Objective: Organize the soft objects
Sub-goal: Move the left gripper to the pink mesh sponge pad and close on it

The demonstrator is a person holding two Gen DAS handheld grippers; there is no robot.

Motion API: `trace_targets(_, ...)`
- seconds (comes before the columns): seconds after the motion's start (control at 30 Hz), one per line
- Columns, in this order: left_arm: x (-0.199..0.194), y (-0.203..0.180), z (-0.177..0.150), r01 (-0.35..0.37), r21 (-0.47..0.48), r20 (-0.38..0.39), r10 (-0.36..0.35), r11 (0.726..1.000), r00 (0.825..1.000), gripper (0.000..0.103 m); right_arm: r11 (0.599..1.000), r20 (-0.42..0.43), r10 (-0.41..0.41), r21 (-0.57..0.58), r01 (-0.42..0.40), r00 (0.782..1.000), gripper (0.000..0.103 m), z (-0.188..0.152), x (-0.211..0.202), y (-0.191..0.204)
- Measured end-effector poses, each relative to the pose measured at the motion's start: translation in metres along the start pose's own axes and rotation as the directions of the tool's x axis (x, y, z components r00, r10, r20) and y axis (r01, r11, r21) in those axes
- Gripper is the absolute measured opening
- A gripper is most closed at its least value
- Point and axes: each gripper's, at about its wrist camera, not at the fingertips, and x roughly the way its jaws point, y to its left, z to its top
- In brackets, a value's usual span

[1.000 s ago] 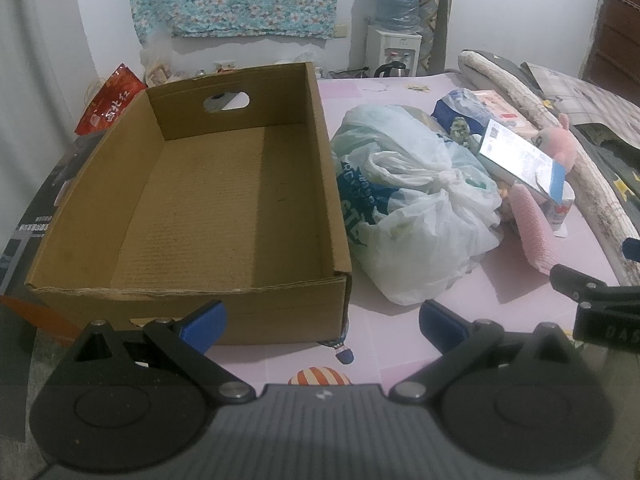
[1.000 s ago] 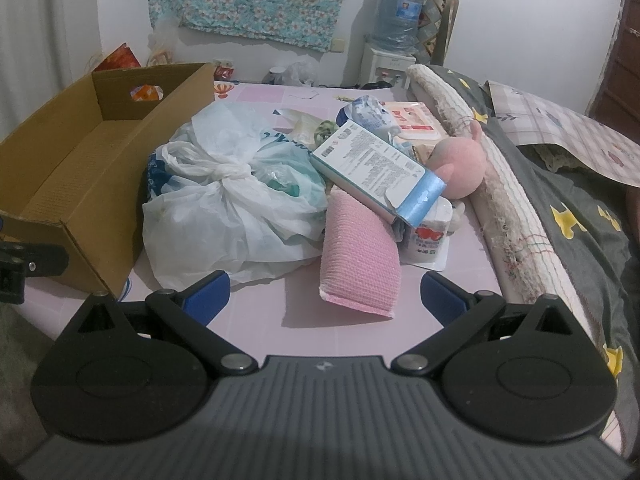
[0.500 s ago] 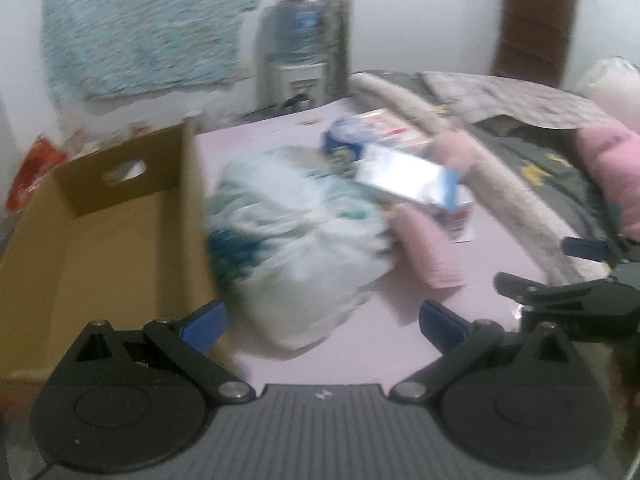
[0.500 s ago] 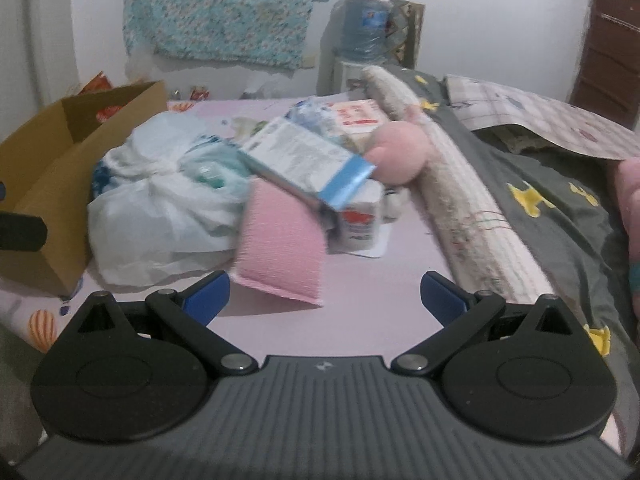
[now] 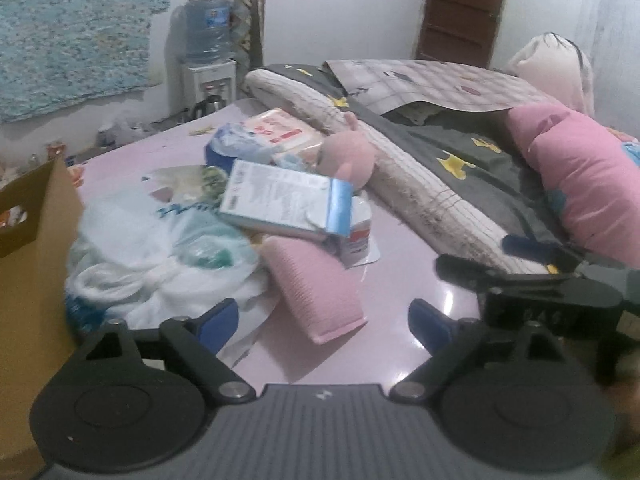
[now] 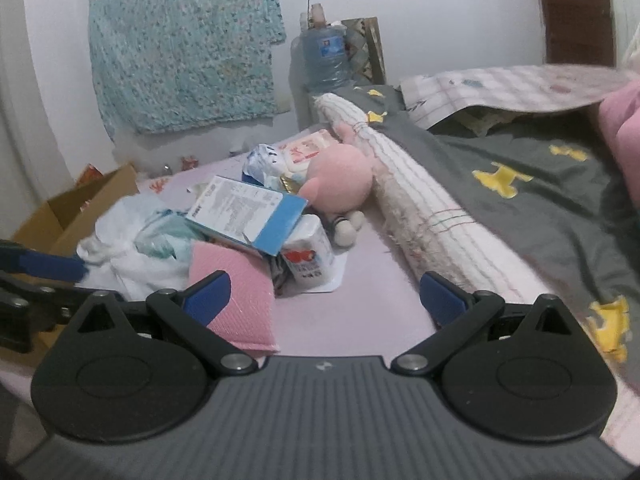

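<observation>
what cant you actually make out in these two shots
- Cardboard box: the left wrist view's left edge cuts it off; its inside is hidden in both views.
- White plastic bag: knotted and blurred, contents unreadable.
- Blue-and-white carton: print too small to read in either view.
- Pink plush: the carton and white bottle cover its lower part.
- Pink ribbed pad: the right hand-held gripper hides its near corner.

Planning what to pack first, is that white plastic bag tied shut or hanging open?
Tied shut: the white plastic bag is gathered into a knot at its top, nothing spilling out.
</observation>
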Motion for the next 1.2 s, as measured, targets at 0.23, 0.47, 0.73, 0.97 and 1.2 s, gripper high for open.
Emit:
trace_targets(0.23,0.040,-0.003,0.006,0.002,0.013,-0.090,-0.001,1.000,0.996,0.065,0.966,-0.077,0.189,0.196,-0.171,0.979,0.069,0.006,0.053,-0.020)
trace_targets(0.47,0.072,-0.006,0.007,0.004,0.034,-0.167,0.002,0.999,0.986,0.065,0.897,-0.158,0.342,0.347,-0.272,0.927,0.064,-0.001,0.117,-0.020)
trace_targets(0.73,0.098,-0.009,0.005,0.002,0.052,-0.235,0.010,0.999,0.972,0.066,0.840,-0.209,0.445,0.435,-0.324,0.871,0.065,-0.013,0.151,-0.010)
trace_targets(0.97,0.098,-0.007,0.001,0.013,0.023,-0.262,-0.006,1.000,0.965,0.068,0.824,-0.220,0.462,0.464,-0.325,0.859,0.065,-0.018,0.140,-0.009)
trace_targets(1.2,0.077,-0.011,-0.011,0.042,0.034,-0.258,-0.031,0.999,0.966,0.073,0.814,-0.236,0.485,0.476,-0.335,0.842,0.066,-0.027,0.115,-0.007)
